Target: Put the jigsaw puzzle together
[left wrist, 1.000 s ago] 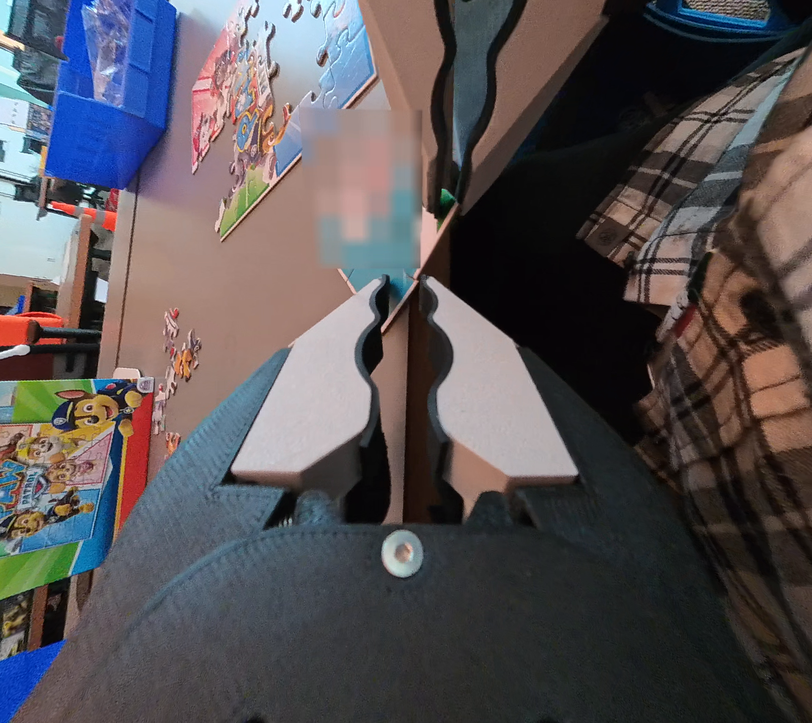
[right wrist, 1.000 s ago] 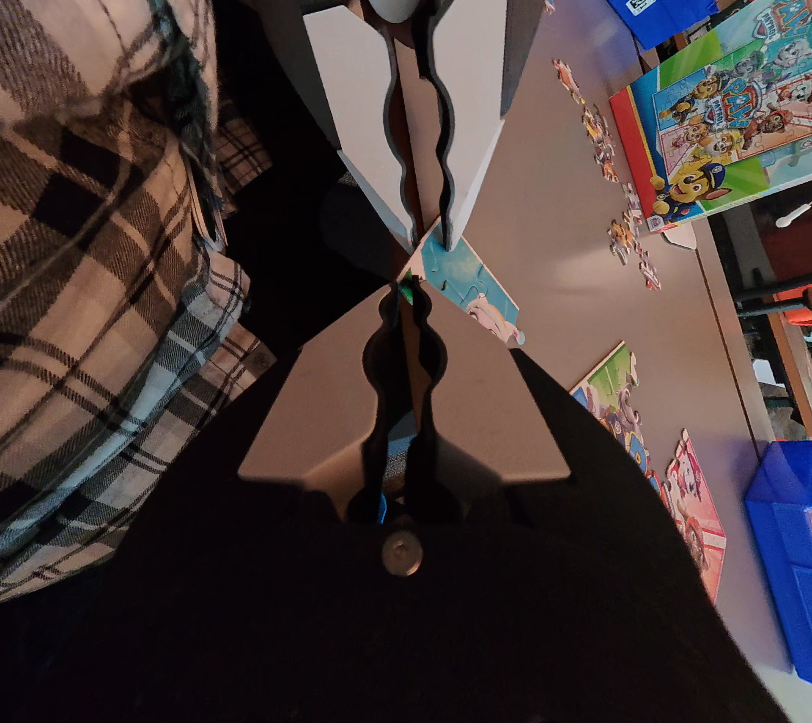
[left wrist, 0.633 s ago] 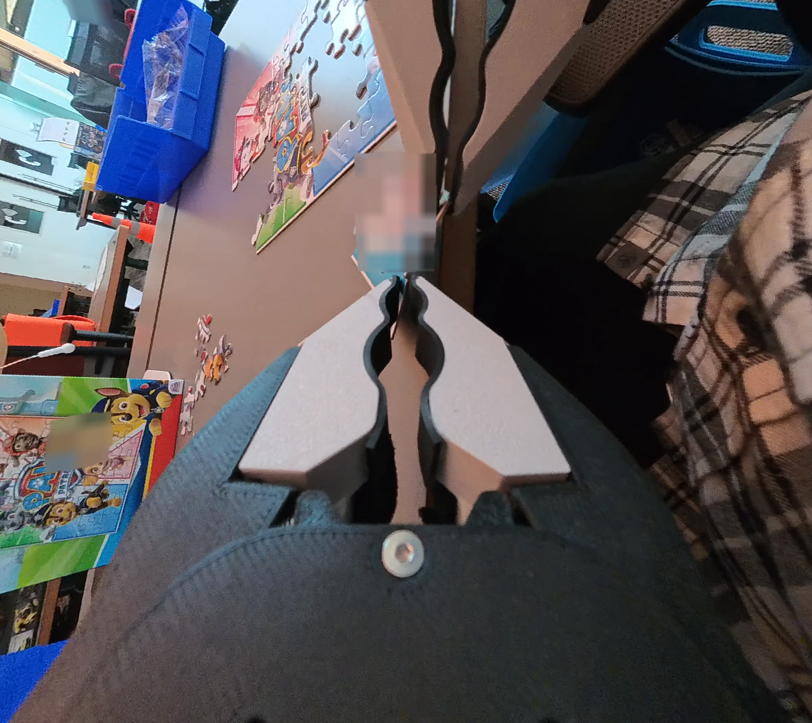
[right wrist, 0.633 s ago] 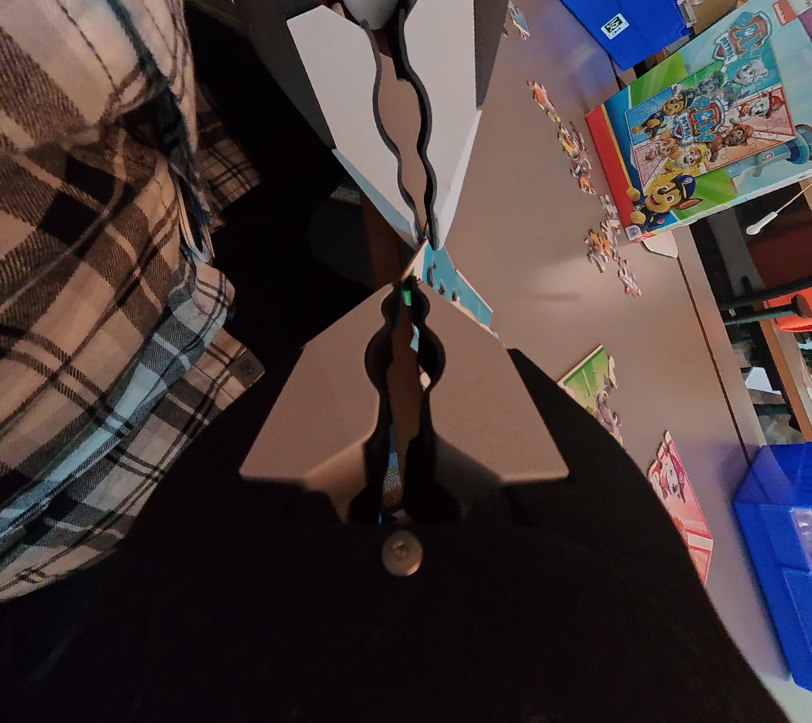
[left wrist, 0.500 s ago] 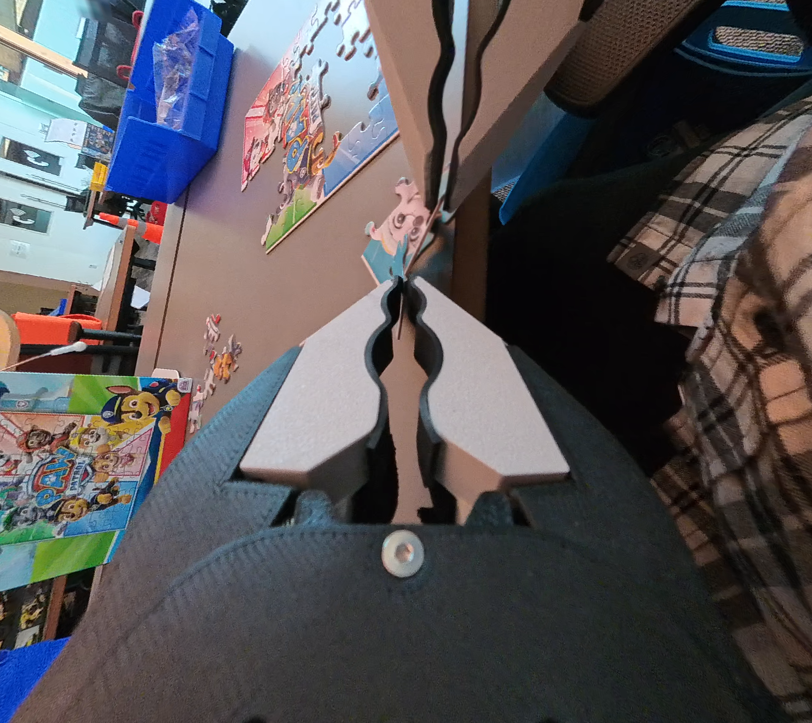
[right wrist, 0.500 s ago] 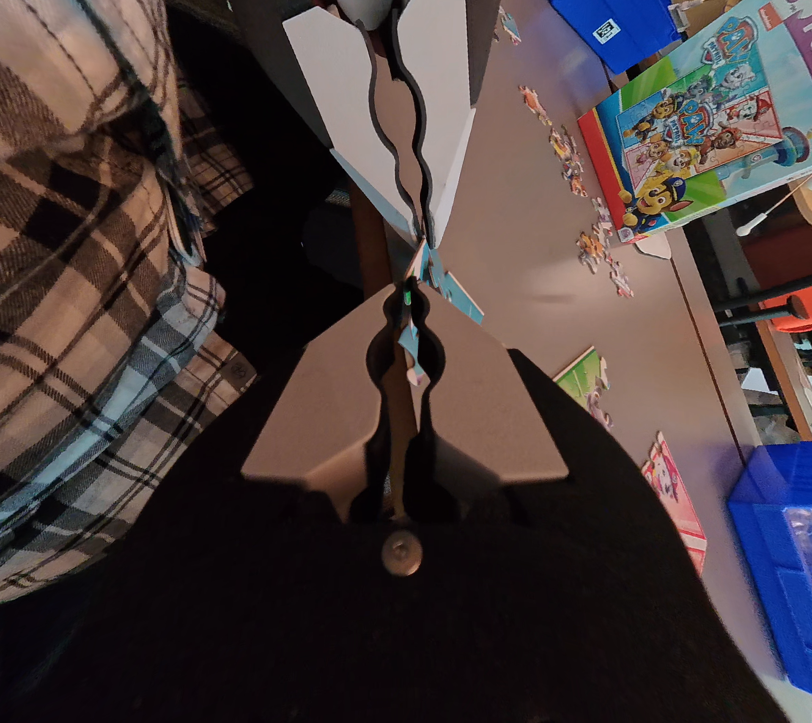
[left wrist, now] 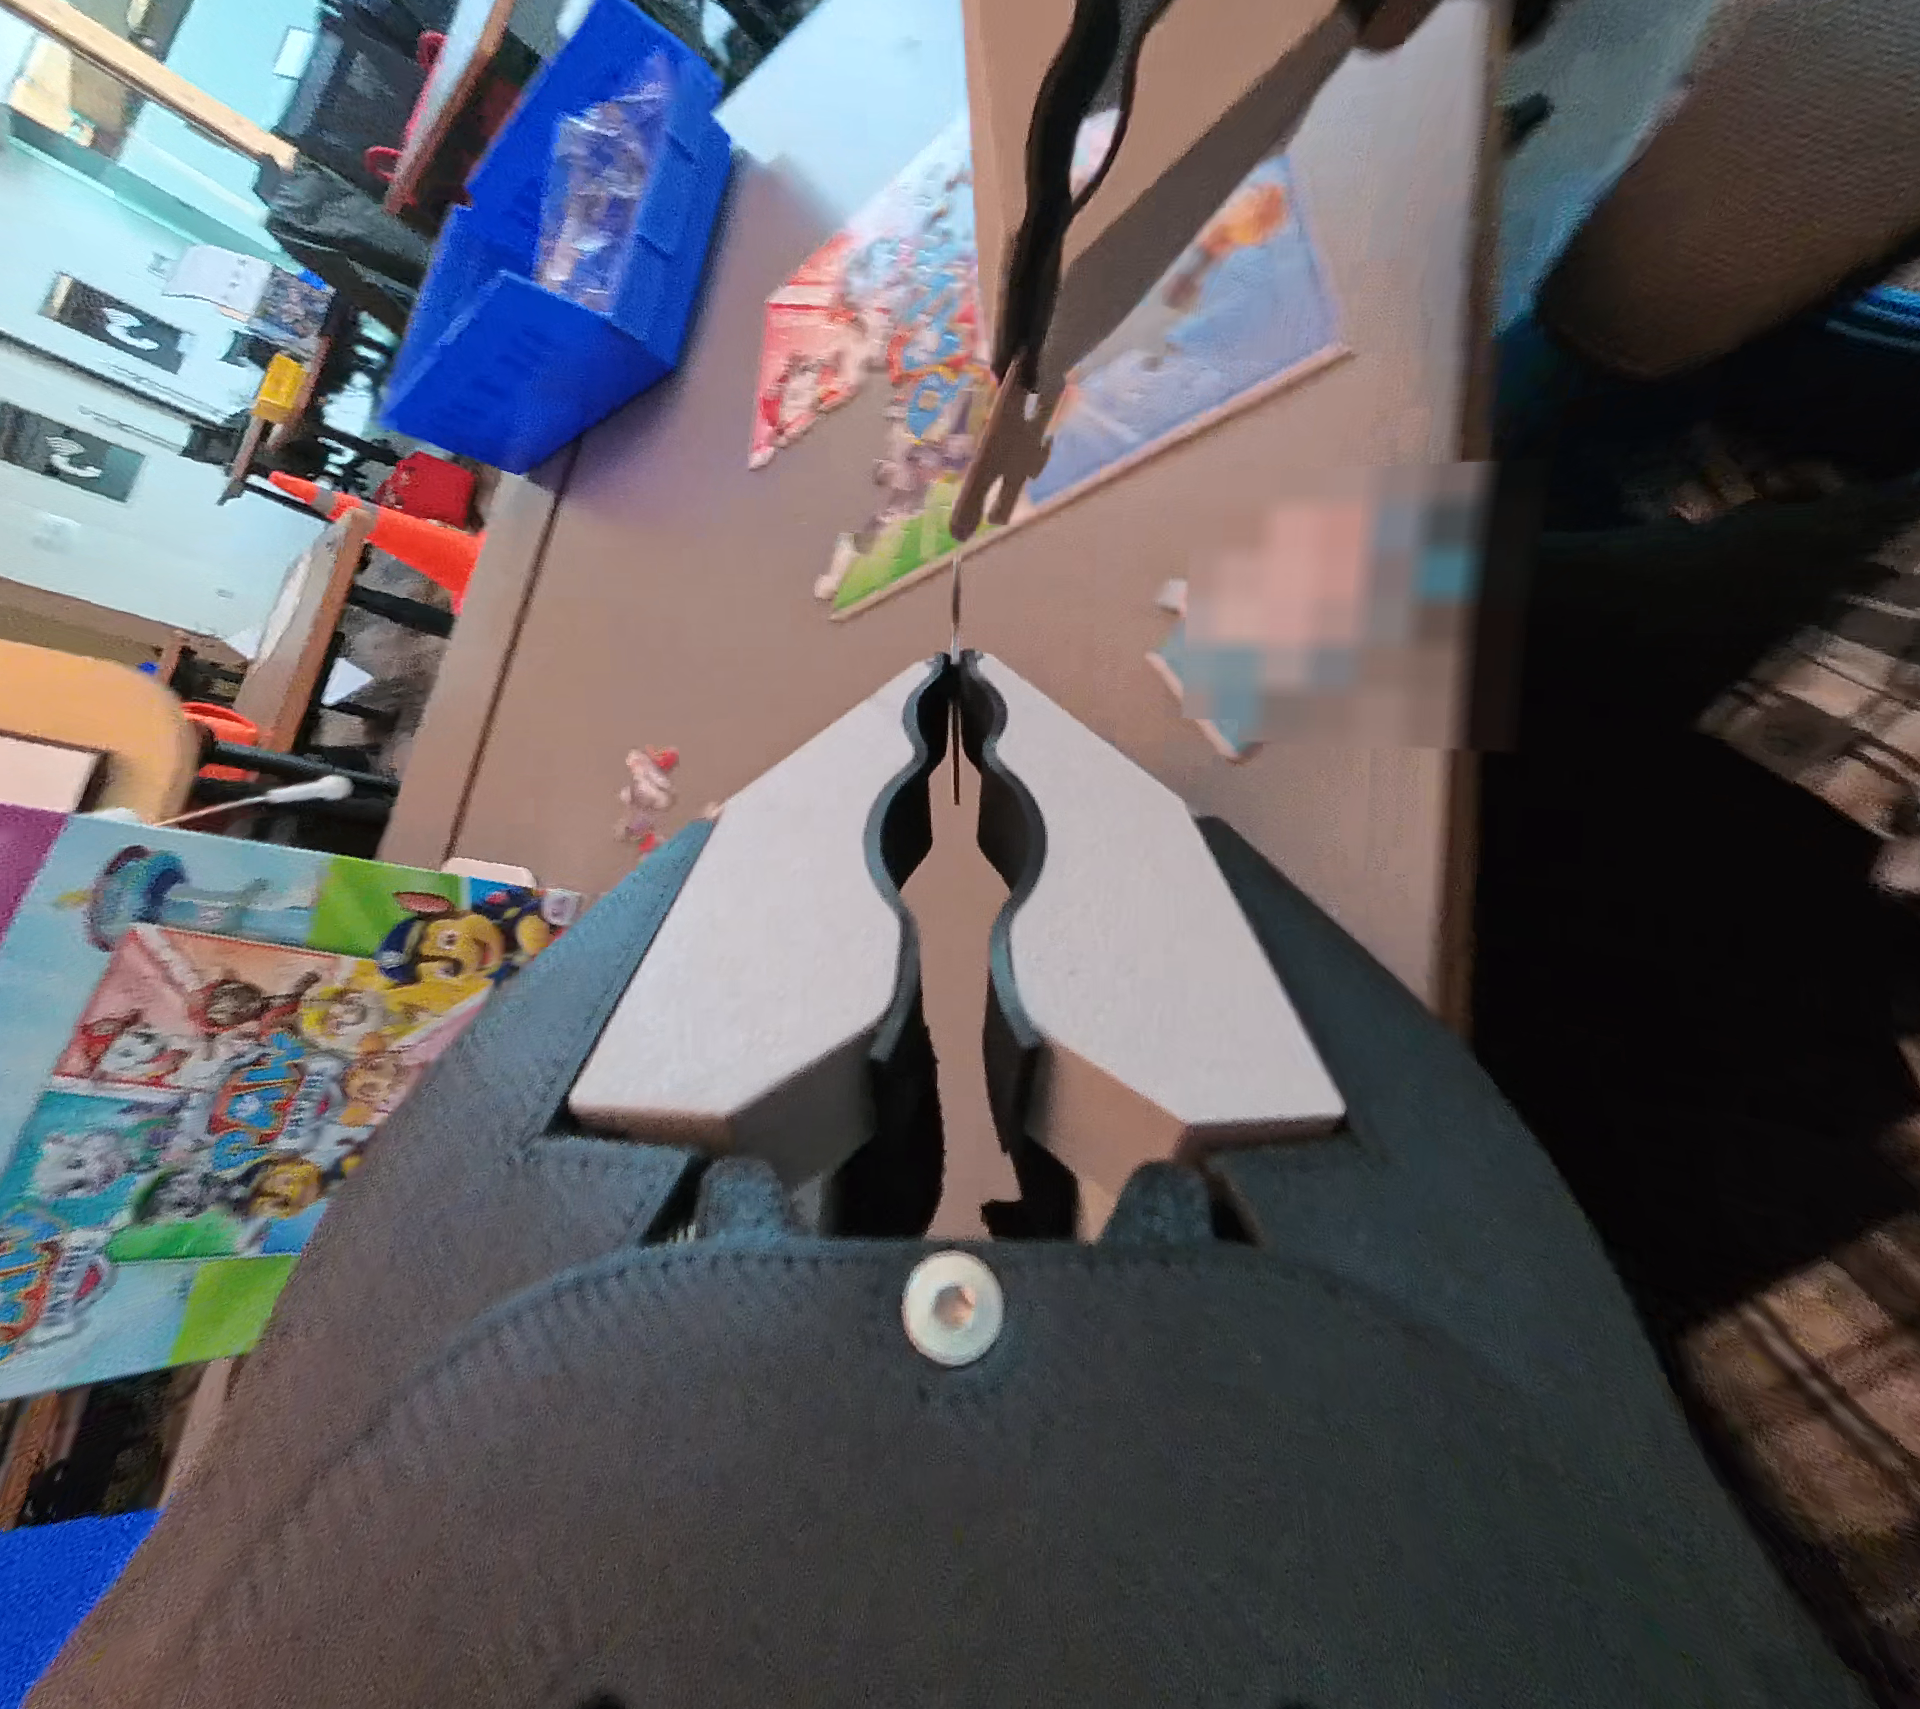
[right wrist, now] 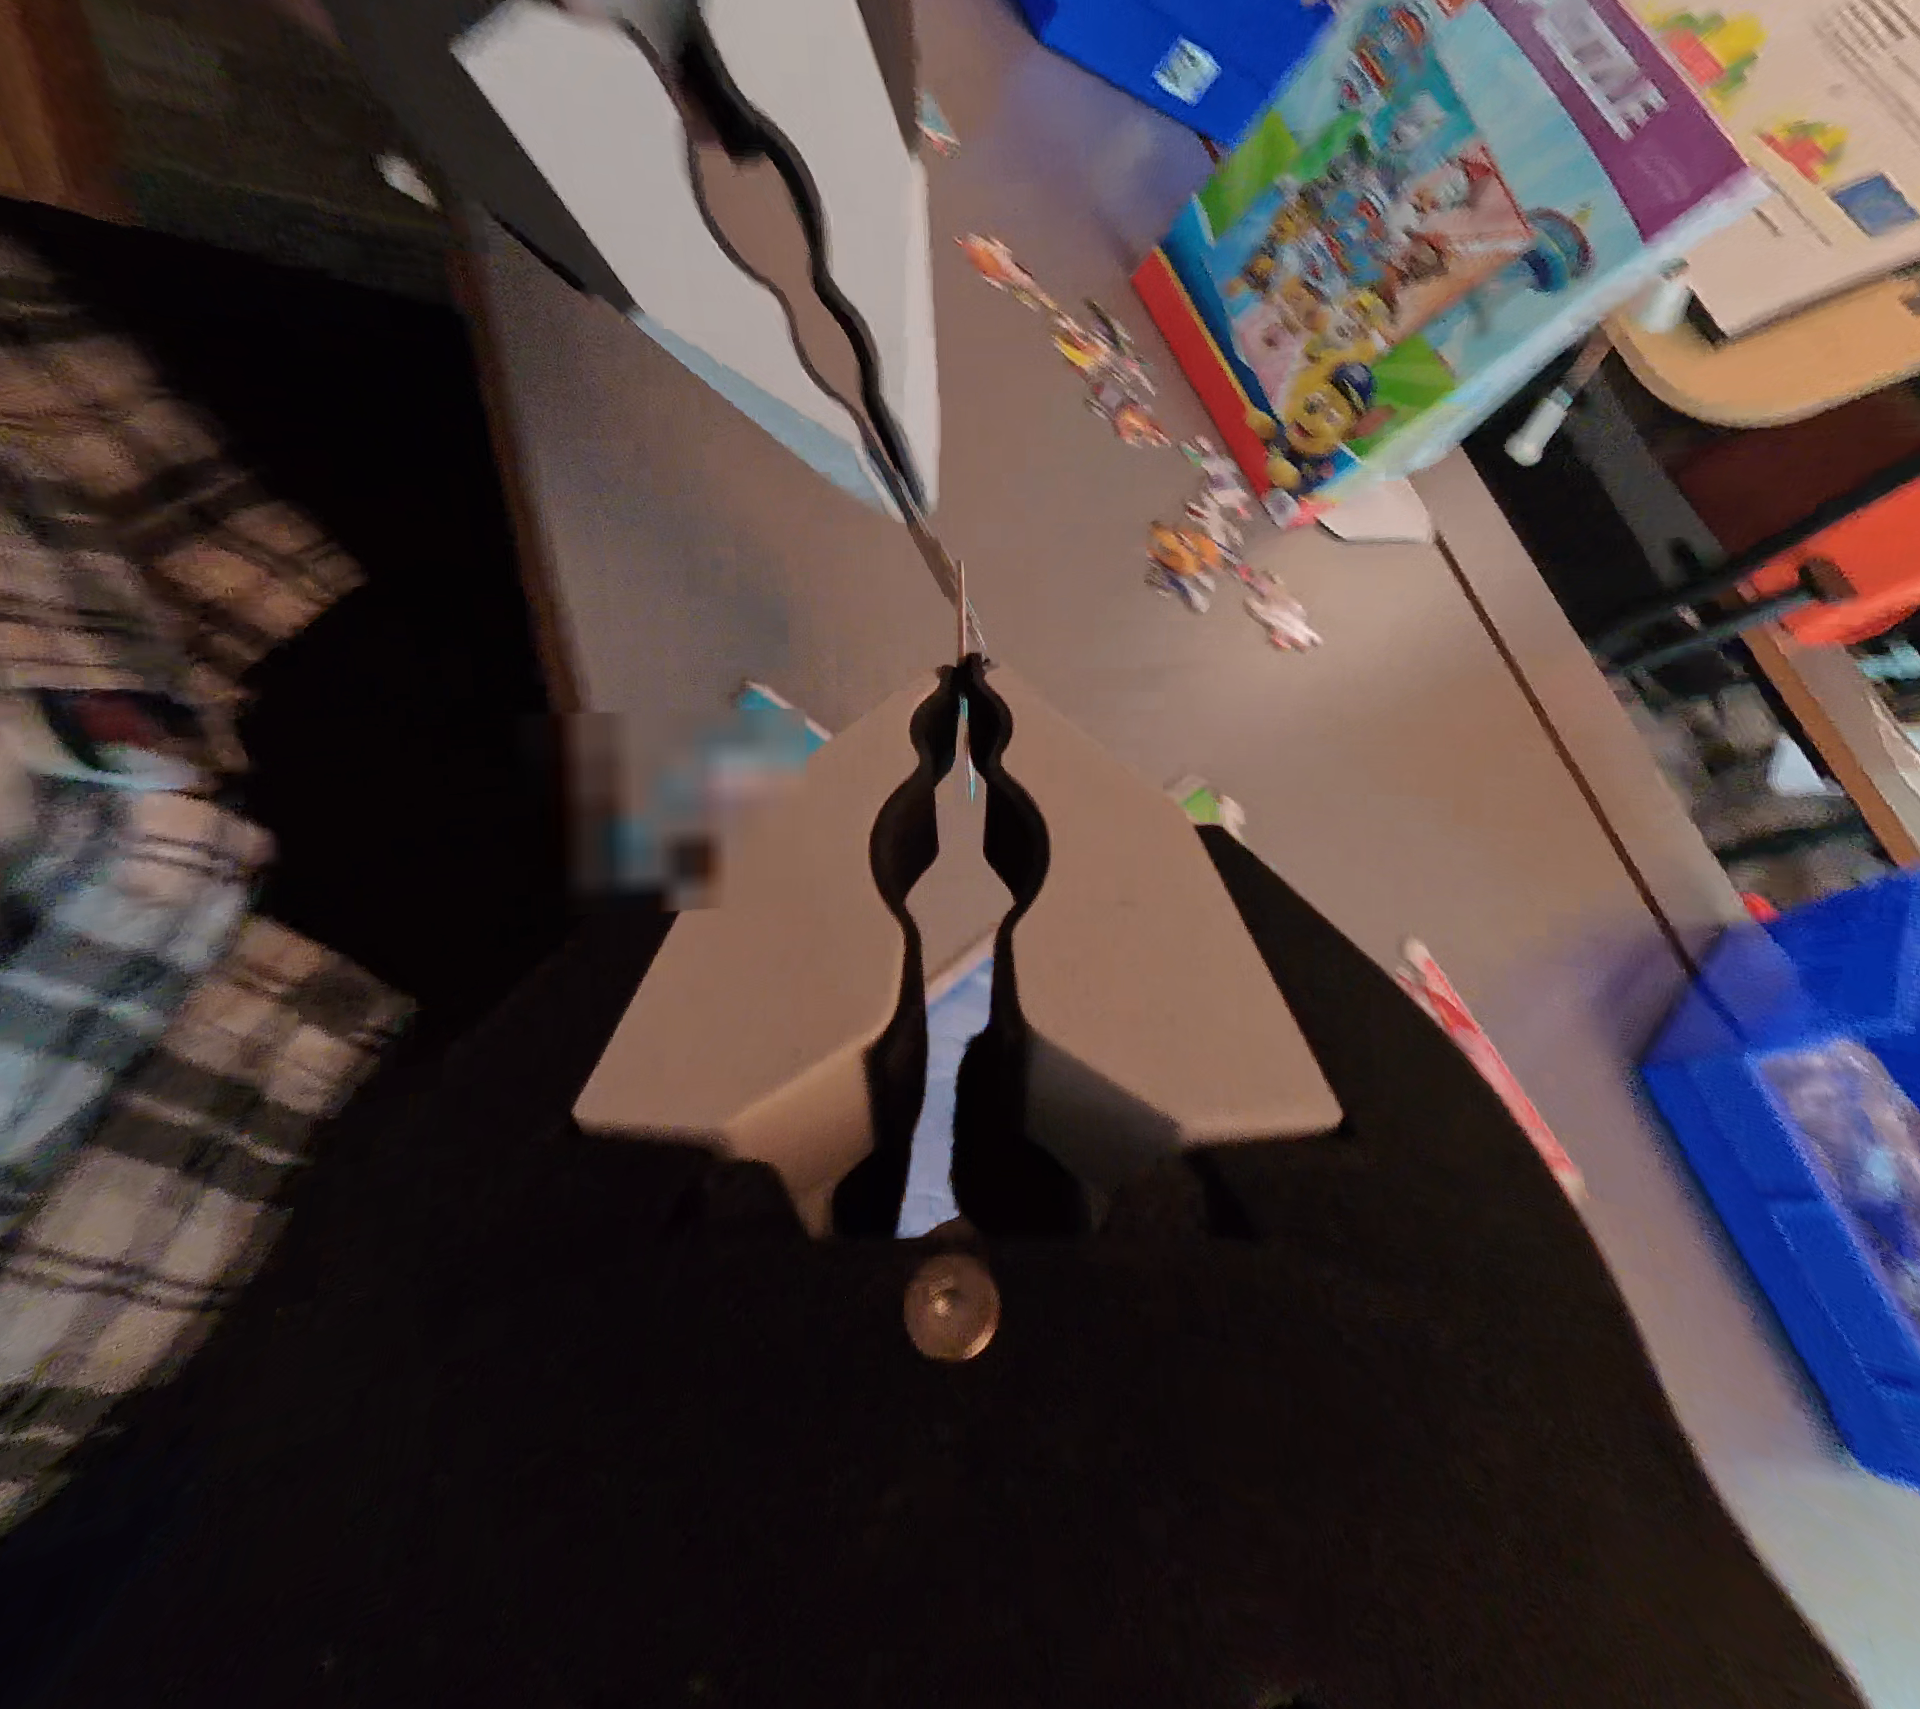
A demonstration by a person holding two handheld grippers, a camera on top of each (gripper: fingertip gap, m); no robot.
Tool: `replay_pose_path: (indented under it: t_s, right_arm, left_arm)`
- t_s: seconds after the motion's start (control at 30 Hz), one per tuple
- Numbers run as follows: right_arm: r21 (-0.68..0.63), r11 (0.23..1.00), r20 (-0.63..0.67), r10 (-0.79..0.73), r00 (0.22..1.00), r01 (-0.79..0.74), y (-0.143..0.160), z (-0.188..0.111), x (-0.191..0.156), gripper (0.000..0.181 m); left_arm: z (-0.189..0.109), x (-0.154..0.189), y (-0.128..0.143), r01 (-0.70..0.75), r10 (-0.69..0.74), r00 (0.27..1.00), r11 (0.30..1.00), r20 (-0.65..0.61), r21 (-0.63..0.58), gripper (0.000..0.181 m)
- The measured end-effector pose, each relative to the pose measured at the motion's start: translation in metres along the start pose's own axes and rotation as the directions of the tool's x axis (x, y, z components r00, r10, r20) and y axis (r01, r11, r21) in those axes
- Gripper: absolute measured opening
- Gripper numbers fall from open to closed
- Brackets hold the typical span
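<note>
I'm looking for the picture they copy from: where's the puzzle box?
In the left wrist view the puzzle box stands at the table's far edge, lower left of frame, beside a few loose pieces, away from the blue bin.

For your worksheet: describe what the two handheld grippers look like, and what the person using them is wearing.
Each gripper, left and right, has a dark textured body with a silver screw at the centre and two pale grey wedge-shaped fingers whose inner edges carry wavy black pads. No cables show. The person wears a plaid shirt in cream, brown and black.
</note>
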State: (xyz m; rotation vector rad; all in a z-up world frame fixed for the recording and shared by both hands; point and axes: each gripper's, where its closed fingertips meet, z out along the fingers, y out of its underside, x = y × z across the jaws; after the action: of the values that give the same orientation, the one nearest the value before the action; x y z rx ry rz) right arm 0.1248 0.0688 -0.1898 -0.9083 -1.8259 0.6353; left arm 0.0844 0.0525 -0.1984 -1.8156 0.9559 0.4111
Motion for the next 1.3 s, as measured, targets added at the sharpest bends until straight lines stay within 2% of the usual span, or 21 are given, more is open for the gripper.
replay_pose_path:
  t_s: [0.07,0.17,0.3,0.43,0.63,0.7,0.8,0.87,0.93,1.0,1.17,1.3]
  right_arm:
    - [-0.073,0.997,-0.092,-0.023,0.996,0.016,0.014,0.011,0.038,0.0]
    - [-0.188,0.982,-0.132,-0.049,0.99,0.024,0.039,0.041,0.081,0.0]
    - [-0.328,0.942,-0.069,-0.096,0.993,0.068,0.075,0.084,0.112,0.0]
    - [-0.438,0.895,0.048,-0.07,0.996,0.084,0.104,0.108,0.113,0.0]
    - [-0.523,0.847,0.176,0.005,0.984,0.089,0.116,0.115,0.094,0.004]
    - [-0.53,0.846,0.168,0.033,0.985,0.062,0.117,0.117,0.096,0.004]
    - [-0.495,0.869,0.223,0.145,0.964,-0.016,0.11,0.119,0.089,0.006]
    - [-0.479,0.875,0.228,0.202,0.952,-0.071,0.107,0.116,0.092,0.023]
    - [-0.472,0.875,0.222,0.235,0.946,-0.106,0.108,0.11,0.096,0.025]
    - [-0.461,0.874,0.217,0.277,0.936,-0.152,0.108,0.108,0.1,0.018]
    - [-0.502,0.851,0.219,0.299,0.929,-0.156,0.125,0.114,0.102,0.0]
    - [-0.527,0.837,0.248,0.318,0.915,-0.148,0.128,0.114,0.103,0.0]
  left_arm:
    - [0.009,-0.03,0.0,0.018,-0.019,0.999,1.0,0.041,0.018,0.0]
    - [0.035,-0.068,0.015,0.054,-0.053,0.997,0.998,0.058,-0.02,0.0]
    - [0.066,-0.104,0.025,0.055,-0.051,0.995,0.997,0.087,-0.05,0.0]
    - [0.088,-0.122,0.038,0.108,-0.104,0.99,0.993,0.091,-0.05,0.0]
    - [0.106,-0.118,0.053,0.159,-0.155,0.986,0.986,0.058,-0.055,0.0]
    - [0.107,-0.118,0.056,0.149,-0.145,0.988,0.987,0.057,-0.066,0.0]
    - [0.11,-0.116,0.059,0.171,-0.168,0.985,0.983,0.041,-0.062,0.0]
    - [0.111,-0.115,0.061,0.171,-0.169,0.985,0.983,0.036,-0.07,0.0]
    - [0.112,-0.114,0.062,0.169,-0.167,0.985,0.983,0.037,-0.074,0.0]
    - [0.113,-0.114,0.062,0.178,-0.176,0.984,0.981,0.033,-0.071,0.0]
    - [0.115,-0.114,0.063,0.186,-0.185,0.982,0.98,0.028,-0.072,0.0]
    - [0.116,-0.113,0.064,0.191,-0.189,0.982,0.979,0.023,-0.073,0.0]
